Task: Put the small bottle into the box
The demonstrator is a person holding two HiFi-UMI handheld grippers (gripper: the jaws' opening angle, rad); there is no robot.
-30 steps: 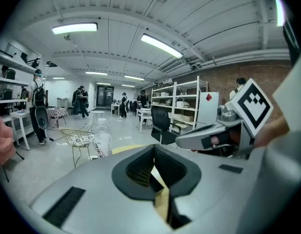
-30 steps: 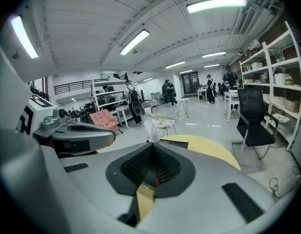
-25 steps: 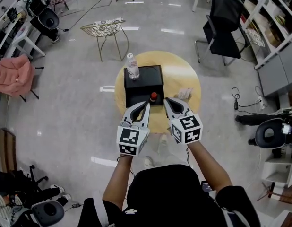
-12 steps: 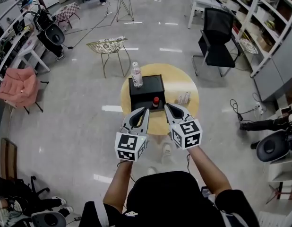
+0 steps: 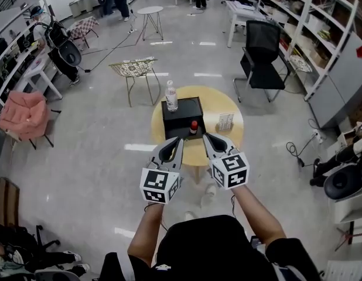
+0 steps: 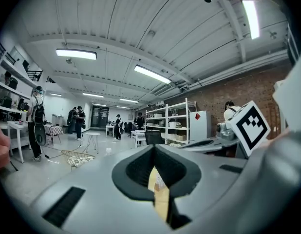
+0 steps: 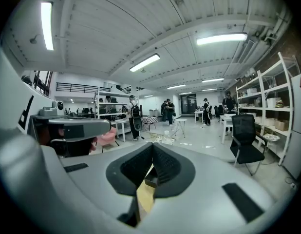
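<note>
Both tools are held out in front of the person, side by side and apart from each other, near the close edge of the round yellow worktop [image 5: 235,136]. In the head view the left tool [image 5: 180,140] and the right tool [image 5: 205,137] each point toward the black box [image 5: 182,113] and touch nothing. In the left gripper view the left tool [image 6: 154,149] has its jaws closed together with nothing between them, and only a thin yellow strip of the worktop shows through the slit lower down. The right gripper view shows the same for the right tool [image 7: 151,151]: the jaws meet and it is empty. The small bottle [image 5: 194,127], dark with a red cap, stands upright at the near right corner of the box. It seems to stand on the worktop just beside the box and not inside it, but it is too small in the view to be sure. A bigger clear bottle [image 5: 171,96] stands upright at the far left corner of the box. A small white packet [image 5: 225,122] is on the worktop to the right of the box, near it. Beyond the worktop, on the floor, stand a wire chair [image 5: 134,69] and a black chair [image 5: 262,51].
</note>
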